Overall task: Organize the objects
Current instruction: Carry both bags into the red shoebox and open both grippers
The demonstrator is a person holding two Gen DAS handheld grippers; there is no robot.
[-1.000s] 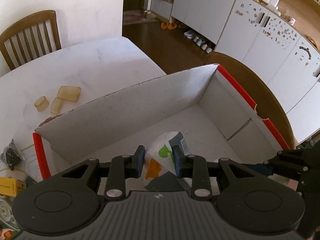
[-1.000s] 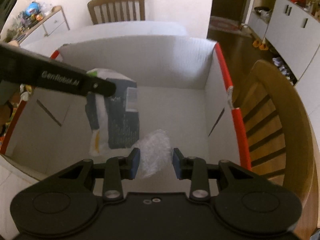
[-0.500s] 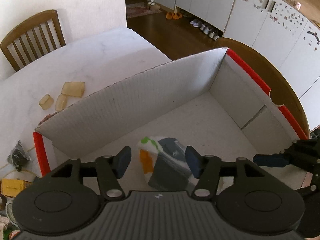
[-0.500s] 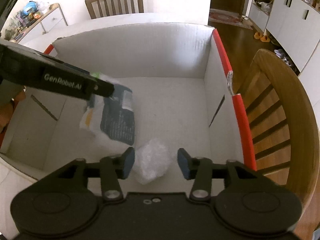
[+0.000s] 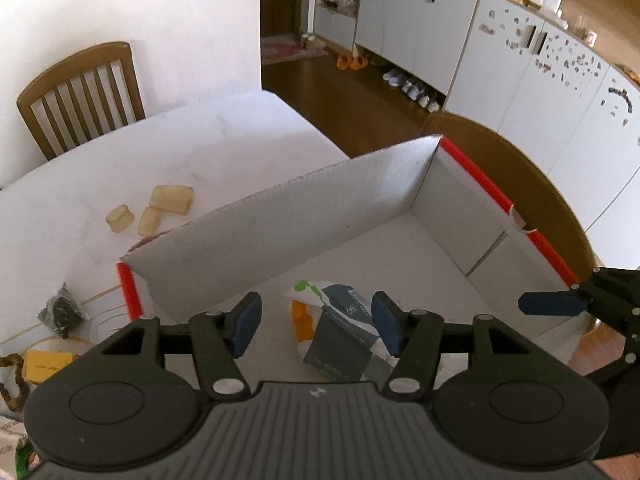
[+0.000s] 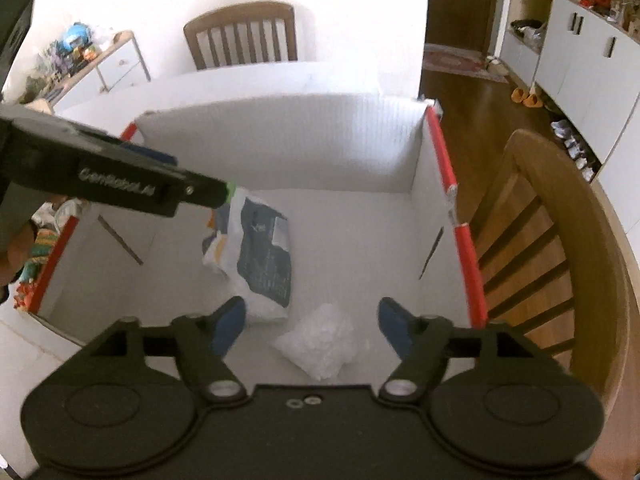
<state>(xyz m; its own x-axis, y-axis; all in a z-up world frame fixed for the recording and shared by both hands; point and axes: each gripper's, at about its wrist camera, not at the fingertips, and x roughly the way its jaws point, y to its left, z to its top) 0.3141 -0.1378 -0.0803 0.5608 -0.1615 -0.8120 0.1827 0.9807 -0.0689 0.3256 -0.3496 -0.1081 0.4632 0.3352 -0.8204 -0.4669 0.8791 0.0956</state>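
Left wrist view: the left gripper (image 5: 316,330) is held open, jaws parted, over the released white-and-navy printed plastic pouch (image 5: 338,334) on the floor of the white, red-edged cardboard box (image 5: 304,220). The right gripper (image 6: 306,326), jaws just opened, hangs over a crumpled clear plastic wrap (image 6: 320,340) lying free beside the pouch. Two items are judged stowed; three pale yellow blocks (image 5: 154,210) are left on the white table (image 5: 200,148).

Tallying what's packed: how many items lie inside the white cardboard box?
2: a white-and-grey printed pouch at the middle of the box floor, and a crumpled clear plastic wrap beside it. Nearest floor is hidden.

In the box (image 6: 276,152) on the surface (image 5: 200,148), the packet (image 6: 260,256) lies just beside the wad (image 6: 320,340).
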